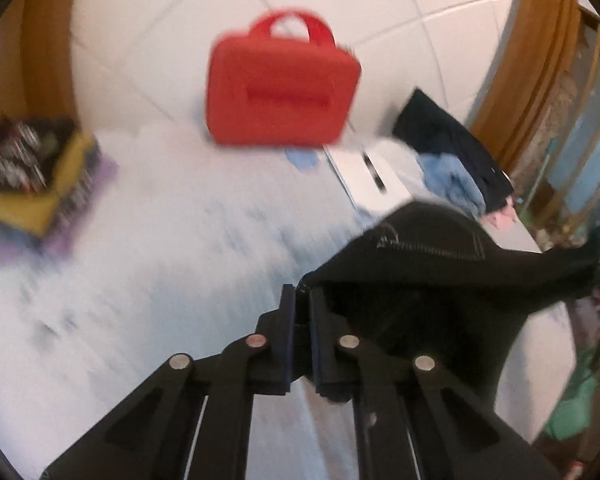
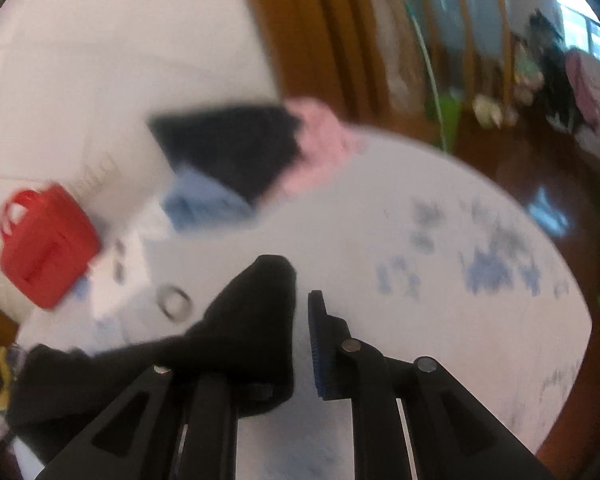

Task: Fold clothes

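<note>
A black garment [image 1: 440,280] with a zipper hangs over the table, stretched between both grippers. My left gripper [image 1: 302,300] is shut on one edge of it, and the cloth bunches out to the right of the fingers. In the right wrist view the same black garment [image 2: 252,328] lies draped over the left finger and hides it. The blue pad of the right finger [image 2: 318,340] is bare, and a strip of table shows between it and the cloth. So my right gripper [image 2: 302,304] stands slightly open, with its pads not pressing on the fabric.
A white tablecloth with blue flowers [image 1: 140,260] [image 2: 440,320] covers the table. A red carry case [image 1: 280,96] [image 2: 44,256] stands at the far side beside a white flat item [image 1: 372,176]. Unfolded dark, blue and pink clothes [image 1: 460,152] [image 2: 228,148] lie far right, a folded stack [image 1: 32,176] at left.
</note>
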`<state>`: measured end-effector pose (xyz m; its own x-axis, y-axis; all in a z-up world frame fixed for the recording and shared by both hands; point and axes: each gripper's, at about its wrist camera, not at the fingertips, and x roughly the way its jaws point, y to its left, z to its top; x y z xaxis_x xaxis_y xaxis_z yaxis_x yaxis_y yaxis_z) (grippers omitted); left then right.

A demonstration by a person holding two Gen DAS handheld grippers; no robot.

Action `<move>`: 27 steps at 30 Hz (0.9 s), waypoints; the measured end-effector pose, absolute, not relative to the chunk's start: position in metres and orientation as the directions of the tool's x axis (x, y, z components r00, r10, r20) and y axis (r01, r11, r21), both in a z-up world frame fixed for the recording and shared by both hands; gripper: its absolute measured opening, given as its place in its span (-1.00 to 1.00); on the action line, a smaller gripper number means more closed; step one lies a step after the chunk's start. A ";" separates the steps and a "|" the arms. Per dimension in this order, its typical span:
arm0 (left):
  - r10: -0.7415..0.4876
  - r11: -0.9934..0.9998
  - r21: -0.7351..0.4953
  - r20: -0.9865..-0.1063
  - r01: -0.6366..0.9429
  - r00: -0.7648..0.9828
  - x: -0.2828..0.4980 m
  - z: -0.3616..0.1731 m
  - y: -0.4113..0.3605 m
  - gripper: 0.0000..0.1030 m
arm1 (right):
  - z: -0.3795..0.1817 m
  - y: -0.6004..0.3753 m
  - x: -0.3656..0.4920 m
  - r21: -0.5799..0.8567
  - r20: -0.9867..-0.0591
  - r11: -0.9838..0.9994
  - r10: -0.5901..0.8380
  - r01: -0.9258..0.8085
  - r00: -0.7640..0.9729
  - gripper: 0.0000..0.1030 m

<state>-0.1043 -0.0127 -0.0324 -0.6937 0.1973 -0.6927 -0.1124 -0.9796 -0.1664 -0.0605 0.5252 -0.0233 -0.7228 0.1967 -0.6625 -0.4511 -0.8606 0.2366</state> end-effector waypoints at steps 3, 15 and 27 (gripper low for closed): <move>0.136 -0.990 -0.117 -0.623 -0.080 -0.770 -0.105 0.015 -0.030 -1.00 | 0.021 0.507 -0.062 0.227 -0.561 -0.898 0.197 -0.378 -0.804 -0.74; 0.190 -0.976 -0.104 -0.839 -0.193 -0.510 -0.141 -0.079 -0.017 0.25 | 0.009 0.484 -0.191 0.097 -0.743 -0.921 0.185 -0.377 -0.643 -0.53; 0.114 -0.993 -0.097 -0.912 -0.061 -0.394 -0.195 -0.176 -0.017 0.21 | -0.073 0.492 -0.172 0.068 -0.851 -0.919 0.150 -0.388 -0.503 -0.33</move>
